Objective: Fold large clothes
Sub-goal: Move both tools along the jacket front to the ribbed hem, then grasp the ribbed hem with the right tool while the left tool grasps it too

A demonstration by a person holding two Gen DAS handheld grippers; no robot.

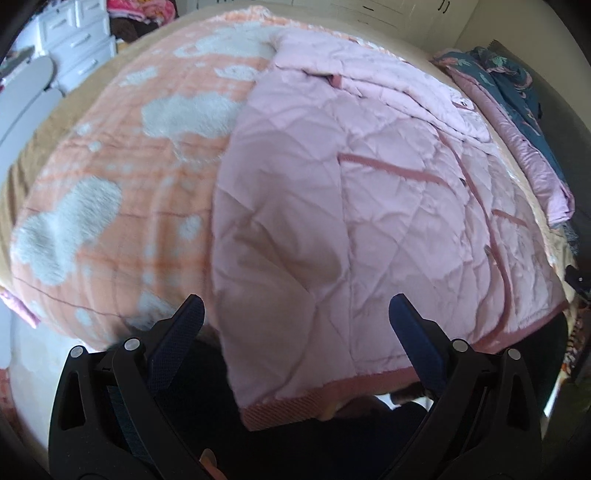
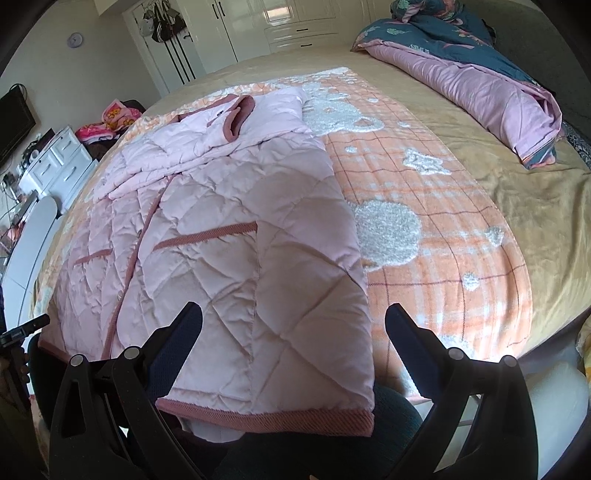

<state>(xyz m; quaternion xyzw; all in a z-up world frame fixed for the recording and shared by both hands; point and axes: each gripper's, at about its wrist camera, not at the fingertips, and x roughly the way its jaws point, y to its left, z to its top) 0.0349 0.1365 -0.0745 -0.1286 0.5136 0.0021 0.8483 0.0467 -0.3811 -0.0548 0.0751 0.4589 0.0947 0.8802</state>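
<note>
A large pink quilted jacket [image 1: 351,206] with darker pink trim lies spread on the bed, its ribbed hem [image 1: 317,400] hanging over the near edge. It also shows in the right wrist view [image 2: 229,251], collar at the far end, hem [image 2: 280,419] nearest. My left gripper [image 1: 295,310] is open and empty, its jaws wide apart just above the jacket's lower left part. My right gripper [image 2: 293,317] is open and empty, jaws wide apart over the jacket's lower right corner. Neither touches the fabric.
An orange checked blanket [image 2: 424,236] with white fluffy patches covers the tan bed [image 2: 517,192] under the jacket. A rolled pink and teal quilt [image 2: 480,77] lies at the far right. White drawers [image 2: 55,158] and wardrobes [image 2: 280,26] stand beyond.
</note>
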